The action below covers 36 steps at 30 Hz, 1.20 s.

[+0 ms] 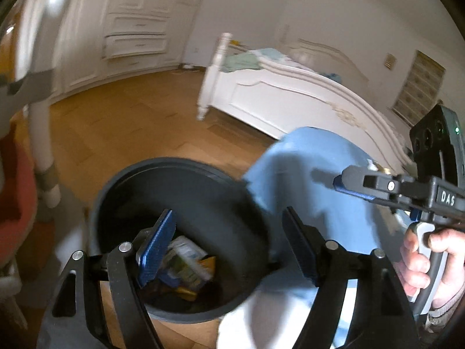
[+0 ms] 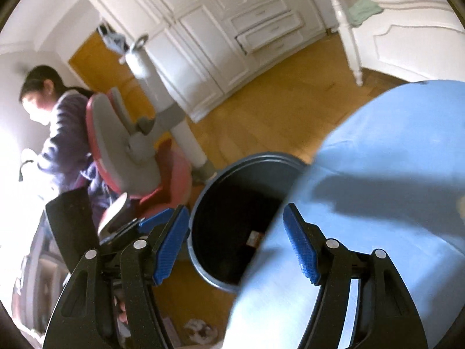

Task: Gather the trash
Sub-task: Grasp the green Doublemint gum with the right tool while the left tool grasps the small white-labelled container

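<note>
Left tool (image 1: 229,247) stood wide, nothing between its pads, over the dark bin (image 1: 180,232) on the wood floor (image 1: 130,122), prob. so scraps fall straight in. Trash (image 1: 186,264), crumpled packets w/ print too blurred to read, lay at bin's bottom. Blue lid (image 1: 308,180) leaned at bin's right rim, clear of the mouth. Right tool (image 2: 235,244) also wide, empty; body read "DAS".

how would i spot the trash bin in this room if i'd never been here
Start at the white bed and come forward across the wooden floor. The trash bin stands there beside a light blue sheet. It is the only dark, round, open-topped container, with wrappers at its bottom.
</note>
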### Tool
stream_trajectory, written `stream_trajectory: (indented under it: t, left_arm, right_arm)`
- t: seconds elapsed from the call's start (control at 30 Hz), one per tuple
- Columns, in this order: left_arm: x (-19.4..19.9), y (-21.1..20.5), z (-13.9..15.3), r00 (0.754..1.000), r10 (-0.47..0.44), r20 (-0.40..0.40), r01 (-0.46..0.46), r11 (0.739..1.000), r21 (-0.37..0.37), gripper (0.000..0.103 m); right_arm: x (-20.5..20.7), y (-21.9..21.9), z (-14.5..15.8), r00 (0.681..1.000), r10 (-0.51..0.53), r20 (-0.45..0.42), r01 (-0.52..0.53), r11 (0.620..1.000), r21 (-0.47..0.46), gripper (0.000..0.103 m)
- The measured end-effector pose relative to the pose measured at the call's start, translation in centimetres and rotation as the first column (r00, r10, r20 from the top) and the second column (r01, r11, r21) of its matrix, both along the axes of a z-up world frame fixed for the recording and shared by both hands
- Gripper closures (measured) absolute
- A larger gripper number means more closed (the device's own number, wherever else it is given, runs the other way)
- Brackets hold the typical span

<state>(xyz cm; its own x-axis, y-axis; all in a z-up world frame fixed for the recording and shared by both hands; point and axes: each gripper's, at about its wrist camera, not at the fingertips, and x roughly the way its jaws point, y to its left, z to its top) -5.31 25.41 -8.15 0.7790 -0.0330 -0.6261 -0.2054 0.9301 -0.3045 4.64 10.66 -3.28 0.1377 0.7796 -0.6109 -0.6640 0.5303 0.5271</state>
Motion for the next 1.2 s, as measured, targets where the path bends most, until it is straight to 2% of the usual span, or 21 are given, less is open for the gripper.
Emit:
stream_trajectory:
  t: [0.13, 0.27, 0.4, 0.47, 0.53, 0.67, 0.73, 0.77, 0.8, 0.83, 0.87, 0.93, 1.0, 1.07, 1.17, 1.2]
  left_arm:
    - [2.4, -3.8, 1.5, 0.995, -0.102, 0.015, 0.102, 0.995, 0.008, 0.028]
    - [5.6, -8.6, 2.4, 0.978, -0.209, 0.007, 0.208, 0.977, 0.035, 0.028]
    - [8.5, -13.2, 2.4, 0.951, -0.308, -0.018, 0.308, 0.948, 0.074, 0.028]
    - [9.9, -15.0, 2.2, 0.935, -0.352, -0.032, 0.354, 0.932, 0.076, 0.028]
    - [11.5, -17.0, 2.0, 0.919, -0.389, -0.065, 0.394, 0.914, 0.096, 0.028]
    - [13.8, -19.4, 1.5, 0.897, -0.425, -0.126, 0.441, 0.882, 0.164, 0.027]
    - [14.7, -20.0, 1.4, 0.891, -0.428, -0.149, 0.451, 0.868, 0.206, 0.014]
    - [15.0, -20.4, 1.4, 0.89, -0.431, -0.152, 0.456, 0.862, 0.223, 0.013]
    - [15.5, -20.7, 1.5, 0.883, -0.441, -0.161, 0.468, 0.849, 0.244, 0.013]
    - [16.0, -21.0, 1.5, 0.877, -0.45, -0.172, 0.481, 0.839, 0.256, 0.013]
    - [16.4, -21.3, 1.5, 0.87, -0.457, -0.183, 0.492, 0.829, 0.268, 0.013]
    - [17.4, -22.1, 1.3, 0.854, -0.478, -0.207, 0.521, 0.799, 0.302, 0.013]
    - [18.5, -23.2, 1.0, 0.833, -0.504, -0.23, 0.554, 0.76, 0.339, 0.013]
    - [19.6, -24.1, 0.5, 0.818, -0.52, -0.247, 0.576, 0.734, 0.361, 0.013]
    - [21.4, -25.4, -0.3, 0.788, -0.551, -0.275, 0.616, 0.704, 0.353, 0.013]
    - [22.0, -26.1, -0.7, 0.774, -0.564, -0.29, 0.634, 0.682, 0.365, 0.013]
  right_arm:
    - [0.1, -6.2, 0.9, 0.997, -0.075, 0.032, 0.075, 0.997, 0.02, 0.035]
    - [0.7, -12.6, 1.6, 0.985, -0.142, 0.098, 0.143, 0.99, -0.006, 0.035]
    - [2.9, -18.0, 1.8, 0.962, -0.204, 0.182, 0.221, 0.972, -0.078, 0.035]
    - [5.2, -19.5, 1.9, 0.942, -0.208, 0.262, 0.253, 0.955, -0.153, 0.035]
    - [7.6, -19.2, 1.1, 0.935, -0.167, 0.312, 0.256, 0.928, -0.27, 0.035]
    - [10.7, -17.8, -1.9, 0.954, -0.016, 0.301, 0.15, 0.89, -0.431, 0.035]
    - [11.1, -17.2, -3.4, 0.955, 0.053, 0.29, 0.103, 0.862, -0.497, 0.035]
    - [11.3, -17.4, -3.4, 0.957, 0.057, 0.285, 0.085, 0.884, -0.459, 0.046]
    - [11.6, -17.7, -3.4, 0.966, 0.052, 0.254, 0.067, 0.896, -0.439, 0.05]
    - [11.6, -17.9, -3.3, 0.971, 0.039, 0.235, 0.065, 0.907, -0.416, 0.064]
    - [11.6, -18.5, -3.2, 0.973, 0.021, 0.229, 0.075, 0.914, -0.399, 0.071]
    - [11.6, -20.3, -2.7, 0.978, -0.052, 0.201, 0.115, 0.942, -0.314, 0.071]
    - [11.1, -23.3, -2.0, 0.983, -0.135, 0.122, 0.154, 0.975, -0.16, 0.071]
    - [10.0, -25.6, -1.3, 0.978, -0.19, 0.082, 0.196, 0.978, -0.071, 0.071]
    - [7.7, -28.9, -0.7, 0.967, -0.251, 0.05, 0.251, 0.968, 0.007, 0.071]
    - [7.0, -29.8, -0.6, 0.963, -0.265, 0.041, 0.264, 0.964, 0.025, 0.071]
